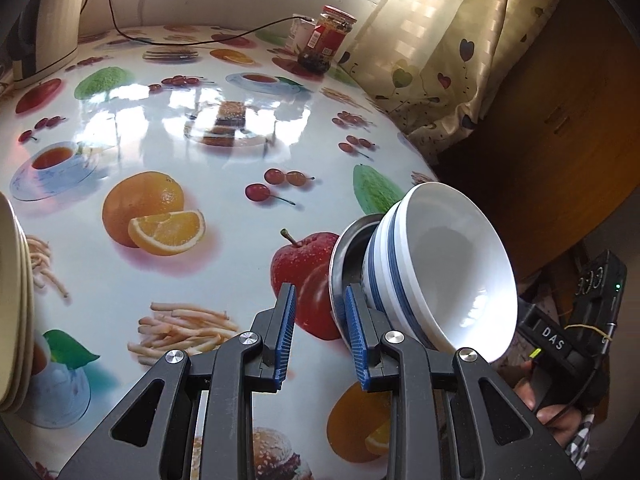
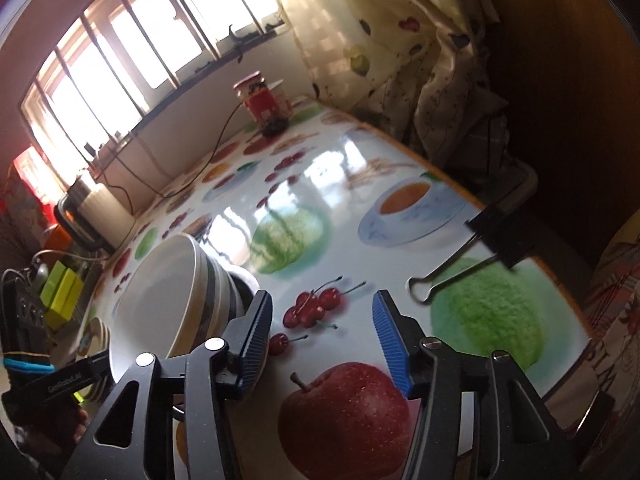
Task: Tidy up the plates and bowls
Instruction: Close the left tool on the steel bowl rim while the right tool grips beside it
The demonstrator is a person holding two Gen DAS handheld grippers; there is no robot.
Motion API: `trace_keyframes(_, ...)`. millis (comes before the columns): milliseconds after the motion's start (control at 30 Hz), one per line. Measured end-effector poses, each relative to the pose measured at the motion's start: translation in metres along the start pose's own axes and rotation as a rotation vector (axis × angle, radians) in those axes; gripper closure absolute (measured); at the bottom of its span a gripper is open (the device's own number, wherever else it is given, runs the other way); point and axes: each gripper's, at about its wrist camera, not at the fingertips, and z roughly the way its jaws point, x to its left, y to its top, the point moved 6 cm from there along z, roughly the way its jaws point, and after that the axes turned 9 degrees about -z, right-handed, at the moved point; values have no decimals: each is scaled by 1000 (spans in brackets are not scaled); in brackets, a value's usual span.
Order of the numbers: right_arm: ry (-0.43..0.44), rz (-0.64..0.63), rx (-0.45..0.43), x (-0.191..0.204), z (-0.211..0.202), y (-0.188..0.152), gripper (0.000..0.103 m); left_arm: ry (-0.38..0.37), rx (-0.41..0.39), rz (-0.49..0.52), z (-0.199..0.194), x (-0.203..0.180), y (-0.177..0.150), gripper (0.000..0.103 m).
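A stack of white bowls with blue bands is tipped on its side, nested in a metal bowl. It lies just right of my left gripper, against the outer side of the right finger; what props it up I cannot tell. The left gripper is open, with only tablecloth between its blue pads. In the right wrist view the same bowl stack sits left of my right gripper, behind its left finger. The right gripper is open and holds nothing. Cream plates are stacked at the left edge.
The fruit-print table carries a red-labelled jar and a small box at the back, a cream kettle at the far left and a black cable. A binder clip grips the right table edge. A curtain hangs beyond.
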Motion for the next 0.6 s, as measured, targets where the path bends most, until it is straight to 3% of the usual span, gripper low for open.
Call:
trace_keyframes(100,61,23,10,2,6,-2,66,-25,18,-13,4,1,0,77)
trace_keyframes(233,141,76,24,1,12,-2,69,-28,19,-16,7,0,2,77)
trace_keyframes(433,203,69,31,11,15,0,83,-32,18,-19,8,2,4,77)
trace_keyframes(600,250,98,41,13,17,0,92,-55,19,-17,8,0,4,87)
